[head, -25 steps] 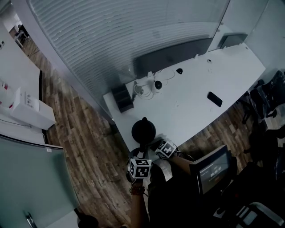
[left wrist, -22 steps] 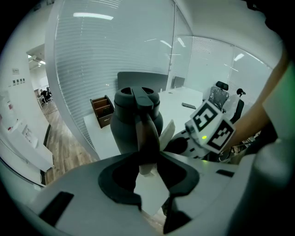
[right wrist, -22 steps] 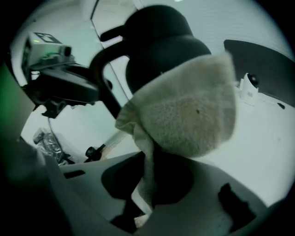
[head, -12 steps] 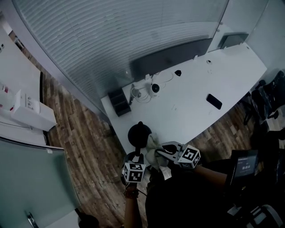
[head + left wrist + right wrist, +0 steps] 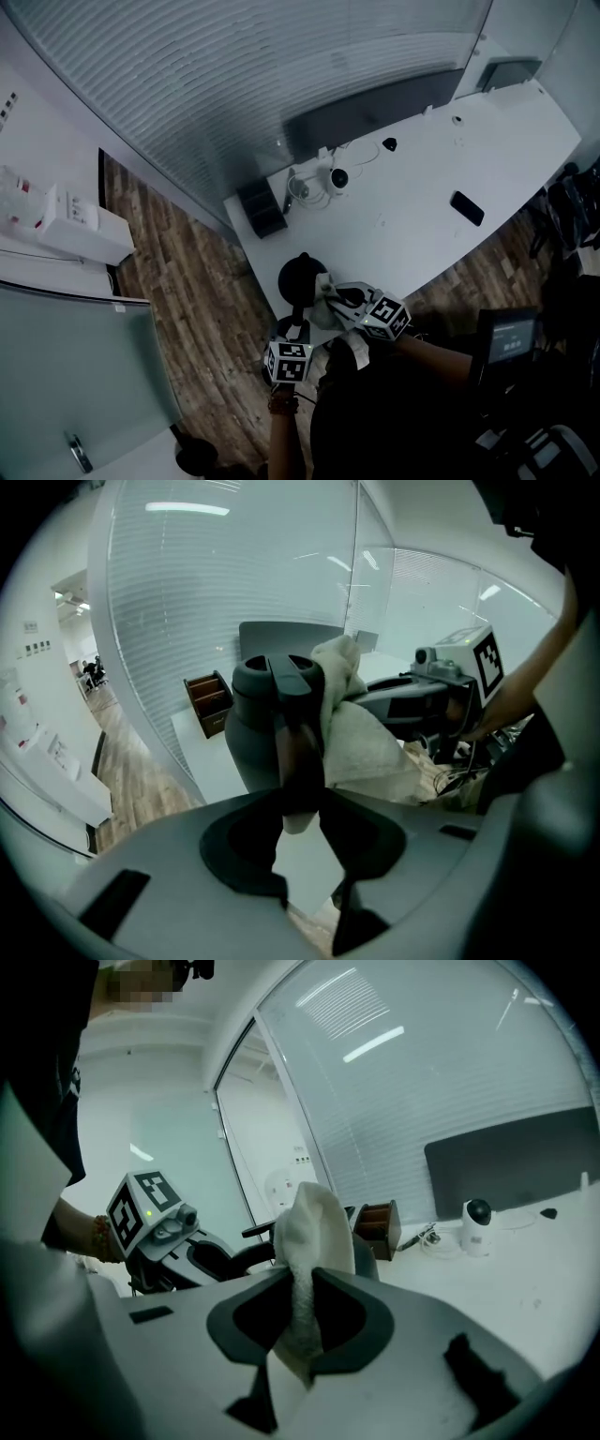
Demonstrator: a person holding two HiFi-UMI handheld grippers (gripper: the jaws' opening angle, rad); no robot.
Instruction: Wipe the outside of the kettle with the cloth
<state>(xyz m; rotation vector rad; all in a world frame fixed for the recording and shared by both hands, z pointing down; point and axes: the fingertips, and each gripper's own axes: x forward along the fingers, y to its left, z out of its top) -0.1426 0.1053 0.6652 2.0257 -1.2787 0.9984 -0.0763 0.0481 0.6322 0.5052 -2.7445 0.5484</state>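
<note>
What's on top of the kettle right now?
The cloth, pinched in the right gripper, lies against the top and one side of the kettle. Part of the top shows; the surface beneath the cloth is covered.

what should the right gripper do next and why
Probably drag the cloth down the side of the kettle. The right gripper is shut on the cloth, which sits high, seemingly against the kettle's upper right side. The left gripper clamps the handle, so the kettle looks steadied for a downward wipe.
</note>
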